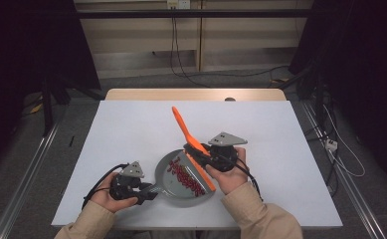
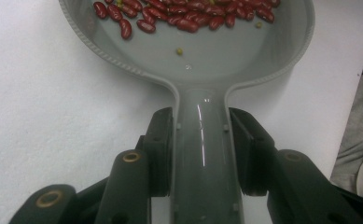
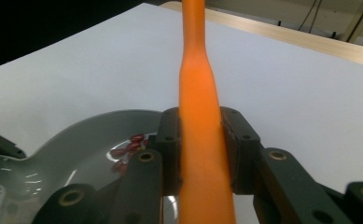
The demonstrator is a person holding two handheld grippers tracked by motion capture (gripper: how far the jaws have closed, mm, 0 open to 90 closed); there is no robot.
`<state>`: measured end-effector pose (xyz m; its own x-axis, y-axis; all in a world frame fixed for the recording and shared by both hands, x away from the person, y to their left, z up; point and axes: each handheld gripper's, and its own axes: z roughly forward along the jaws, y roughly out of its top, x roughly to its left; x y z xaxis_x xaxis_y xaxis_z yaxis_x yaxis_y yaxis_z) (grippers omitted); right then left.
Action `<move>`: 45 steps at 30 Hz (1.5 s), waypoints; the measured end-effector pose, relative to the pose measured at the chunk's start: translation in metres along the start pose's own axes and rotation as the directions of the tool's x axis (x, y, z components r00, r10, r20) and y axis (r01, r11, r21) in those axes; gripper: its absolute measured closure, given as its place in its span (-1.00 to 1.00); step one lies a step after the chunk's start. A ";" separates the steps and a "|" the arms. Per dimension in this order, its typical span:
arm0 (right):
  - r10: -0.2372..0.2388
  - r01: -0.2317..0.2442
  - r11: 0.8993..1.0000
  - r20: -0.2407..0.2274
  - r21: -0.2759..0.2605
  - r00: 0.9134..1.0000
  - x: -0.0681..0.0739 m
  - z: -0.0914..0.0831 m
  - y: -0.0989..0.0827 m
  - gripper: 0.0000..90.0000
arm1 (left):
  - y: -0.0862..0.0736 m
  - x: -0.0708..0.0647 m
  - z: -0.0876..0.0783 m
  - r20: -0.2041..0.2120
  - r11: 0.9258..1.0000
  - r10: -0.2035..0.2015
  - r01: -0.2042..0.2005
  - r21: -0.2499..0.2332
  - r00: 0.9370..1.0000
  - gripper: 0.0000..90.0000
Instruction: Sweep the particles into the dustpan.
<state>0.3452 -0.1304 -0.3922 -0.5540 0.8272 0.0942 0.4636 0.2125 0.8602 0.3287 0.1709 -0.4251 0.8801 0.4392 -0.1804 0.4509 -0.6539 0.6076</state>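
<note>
White table (image 1: 131, 124) under me, dark room around. My left gripper (image 1: 148, 193) is clamped on the handle of the grey dustpan (image 1: 173, 191), which lies flat with red beans (image 1: 186, 178) in it (one green speck too). My right gripper (image 1: 197, 152) pinches the orange brush (image 1: 188, 137), its bristle edge over the pan.

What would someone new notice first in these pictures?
The bright orange brush, near the middle of the white table, held by the right gripper over the grey dustpan. Next, the red beans heaped inside it, the left gripper clamping its handle.
</note>
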 end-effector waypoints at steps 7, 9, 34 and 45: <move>-0.002 0.001 1.000 0.077 0.012 0.997 -0.027 -0.002 -0.003 0.59 | 0.000 0.001 0.000 0.004 1.000 -0.002 0.002 0.000 1.000 0.39; -0.013 0.011 1.000 0.101 0.022 0.995 -0.031 -0.001 -0.006 0.59 | 0.000 0.001 0.000 0.004 1.000 -0.002 0.002 0.001 1.000 0.39; -0.144 0.145 0.989 -0.028 0.029 0.989 0.010 0.030 -0.020 0.58 | 0.000 0.003 0.001 0.005 1.000 -0.008 0.008 -0.002 1.000 0.39; -0.067 0.068 0.997 0.012 -0.046 0.998 -0.025 0.002 -0.007 0.59 | 0.001 0.004 0.001 0.010 1.000 -0.004 0.004 0.002 1.000 0.39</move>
<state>0.3577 -0.1514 -0.4017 -0.5752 0.8175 0.0301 0.3925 0.2435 0.8869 0.3324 0.1710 -0.4261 0.8796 0.4357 -0.1911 0.4551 -0.6534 0.6050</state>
